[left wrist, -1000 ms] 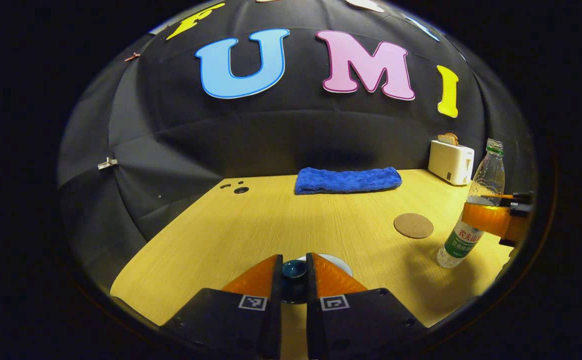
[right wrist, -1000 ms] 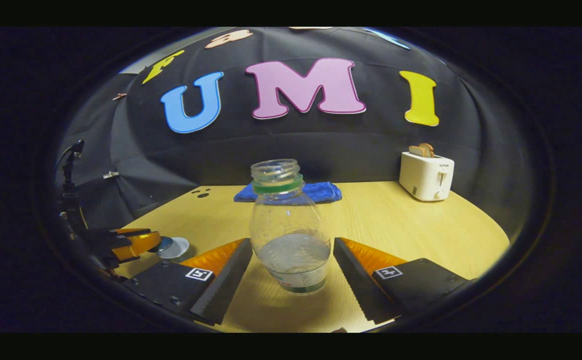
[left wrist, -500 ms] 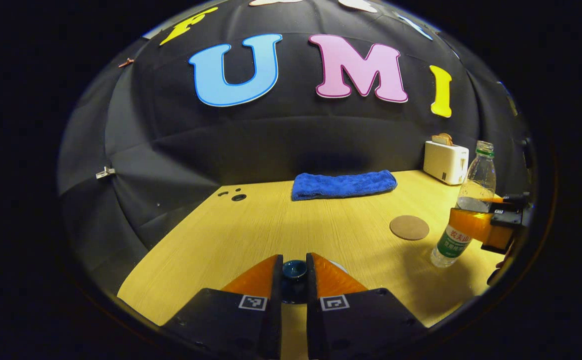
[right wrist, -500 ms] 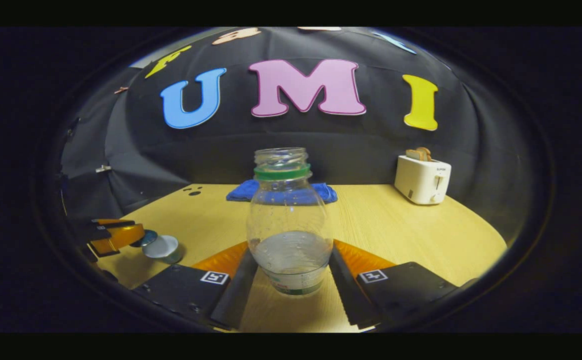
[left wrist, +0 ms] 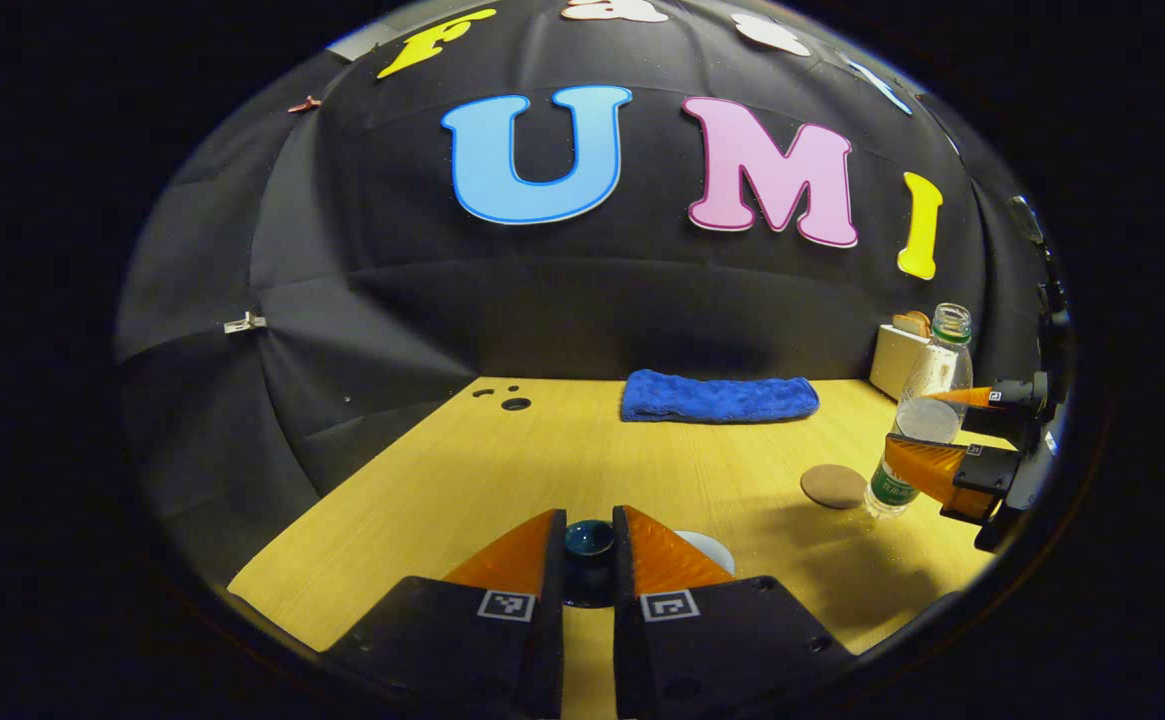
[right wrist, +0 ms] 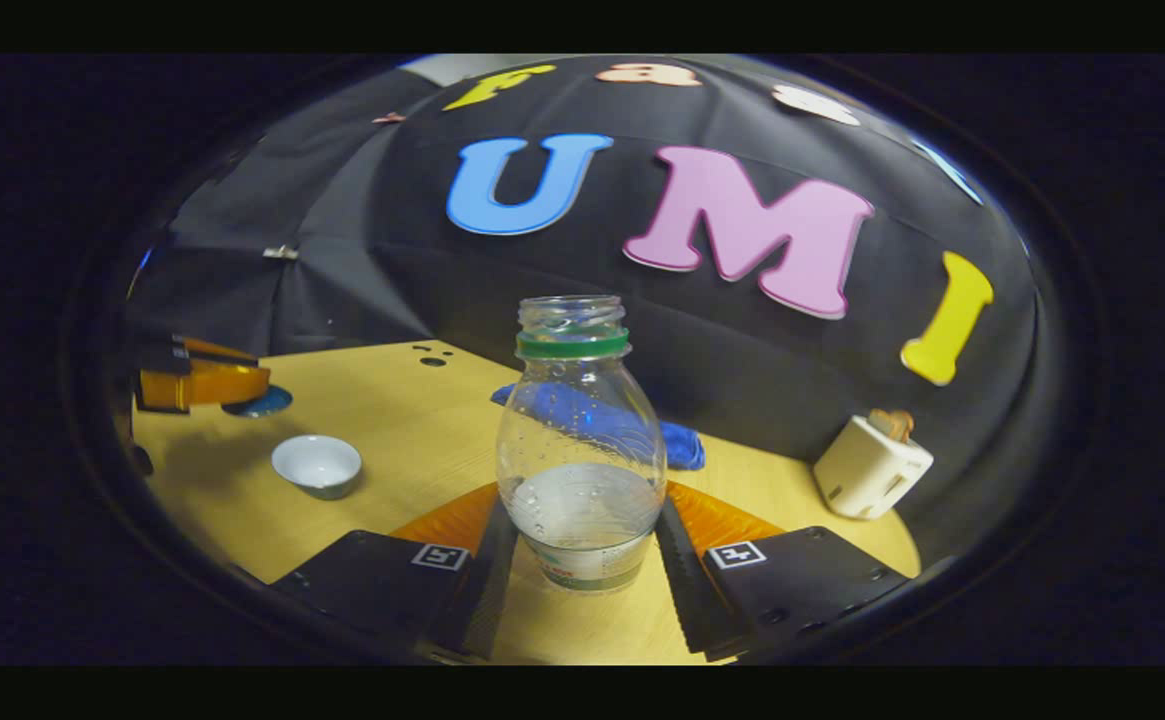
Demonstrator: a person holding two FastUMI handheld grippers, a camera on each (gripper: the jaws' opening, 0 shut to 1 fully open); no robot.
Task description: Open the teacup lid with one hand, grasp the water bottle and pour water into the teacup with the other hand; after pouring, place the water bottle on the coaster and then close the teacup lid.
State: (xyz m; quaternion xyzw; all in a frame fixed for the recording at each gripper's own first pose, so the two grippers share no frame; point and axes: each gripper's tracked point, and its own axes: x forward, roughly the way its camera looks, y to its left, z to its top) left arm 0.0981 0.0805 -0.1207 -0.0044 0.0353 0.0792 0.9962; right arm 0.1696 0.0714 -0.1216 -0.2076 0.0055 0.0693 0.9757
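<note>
My left gripper [left wrist: 589, 545] is shut on the dark knob of the teacup lid [left wrist: 589, 538], held above the table. In the right gripper view the left gripper [right wrist: 247, 385] holds the blue lid [right wrist: 260, 402] off to the left of the cup. The white teacup [right wrist: 317, 465] stands uncovered on the wooden table [right wrist: 412, 400]; its rim [left wrist: 710, 548] peeks out behind my fingers. My right gripper [right wrist: 582, 545] is shut on the clear, capless water bottle [right wrist: 582, 450], upright and partly filled. The bottle [left wrist: 927, 400] is beside the round cork coaster [left wrist: 833, 485], with the right gripper [left wrist: 927, 432] around it.
A folded blue towel [left wrist: 720, 397] lies at the back of the table [left wrist: 542, 450]. A white toaster [right wrist: 872, 465] with bread in it stands at the back right corner. Small dark holes [left wrist: 514, 403] mark the back left of the tabletop.
The left gripper has lifted the lid off the teacup and away to the left. The right gripper has closed on the bottle, and its view has tilted.
</note>
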